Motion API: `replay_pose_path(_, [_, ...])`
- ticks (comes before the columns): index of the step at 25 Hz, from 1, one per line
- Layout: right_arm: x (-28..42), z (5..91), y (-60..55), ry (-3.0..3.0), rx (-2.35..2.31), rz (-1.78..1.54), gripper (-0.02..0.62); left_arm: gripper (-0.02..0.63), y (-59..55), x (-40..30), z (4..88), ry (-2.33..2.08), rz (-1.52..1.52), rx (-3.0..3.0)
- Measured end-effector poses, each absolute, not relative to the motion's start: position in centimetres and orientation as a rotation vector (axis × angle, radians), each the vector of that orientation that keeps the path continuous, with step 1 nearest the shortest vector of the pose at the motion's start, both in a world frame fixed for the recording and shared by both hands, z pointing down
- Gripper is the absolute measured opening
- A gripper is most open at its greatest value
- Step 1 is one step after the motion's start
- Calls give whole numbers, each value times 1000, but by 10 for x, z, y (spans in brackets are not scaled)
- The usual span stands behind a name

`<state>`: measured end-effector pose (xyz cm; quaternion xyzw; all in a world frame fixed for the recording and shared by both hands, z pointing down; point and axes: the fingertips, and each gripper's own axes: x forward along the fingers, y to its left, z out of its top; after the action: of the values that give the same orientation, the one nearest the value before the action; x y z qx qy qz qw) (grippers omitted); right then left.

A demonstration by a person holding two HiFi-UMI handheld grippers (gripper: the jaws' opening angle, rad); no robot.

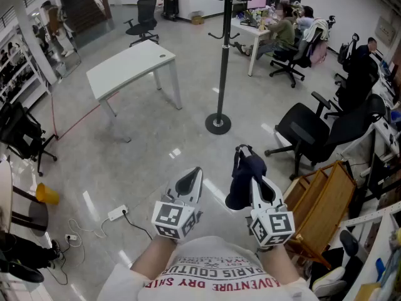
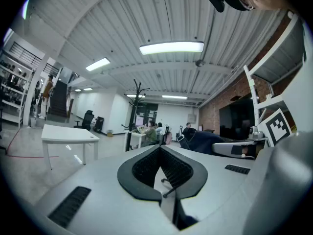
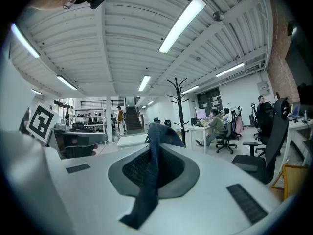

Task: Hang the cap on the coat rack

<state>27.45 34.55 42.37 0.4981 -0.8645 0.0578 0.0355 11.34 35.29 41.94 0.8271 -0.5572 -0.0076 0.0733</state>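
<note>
A dark navy cap [image 1: 243,179] hangs from my right gripper [image 1: 255,174], whose jaws are shut on its fabric. In the right gripper view the cap [image 3: 150,170] runs as a dark strip between the pads and over the top. My left gripper [image 1: 190,180] is shut with nothing in it, level with the right one and a little to its left. The black coat rack [image 1: 223,49] stands on its round base ahead on the floor, its hooks partly cut off at the top. The same coat rack [image 3: 179,106] shows ahead in the right gripper view, and as coat rack [image 2: 133,114] in the left gripper view.
A white table [image 1: 128,64] stands ahead left of the rack. Black office chairs [image 1: 313,133] and a wooden crate [image 1: 322,196] are at the right. Seated people work at a desk [image 1: 254,33] beyond the rack. A power strip with cable [image 1: 117,214] lies on the floor at the left.
</note>
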Motion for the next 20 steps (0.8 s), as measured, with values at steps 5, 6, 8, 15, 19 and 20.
replay_pose_path(5, [276, 427, 345, -2648, 1522, 194, 21, 6, 352, 113, 421, -1675, -26, 2469])
replay_pose_path(6, [275, 428, 345, -2647, 1521, 195, 21, 6, 352, 113, 423, -1673, -25, 2467])
replay_pose_path(8, [273, 430, 345, -2646, 1519, 200, 21, 6, 351, 111, 424, -1670, -25, 2465])
replay_pose_path(15, [261, 430, 347, -2646, 1535, 221, 21, 6, 357, 94, 426, -1672, -40, 2444])
replay_pose_path(19, [241, 430, 350, -2651, 1533, 214, 21, 6, 364, 67, 427, -1700, -50, 2424])
replay_pose_path(20, [235, 431, 350, -2650, 1533, 215, 21, 6, 365, 59, 427, -1705, -56, 2418])
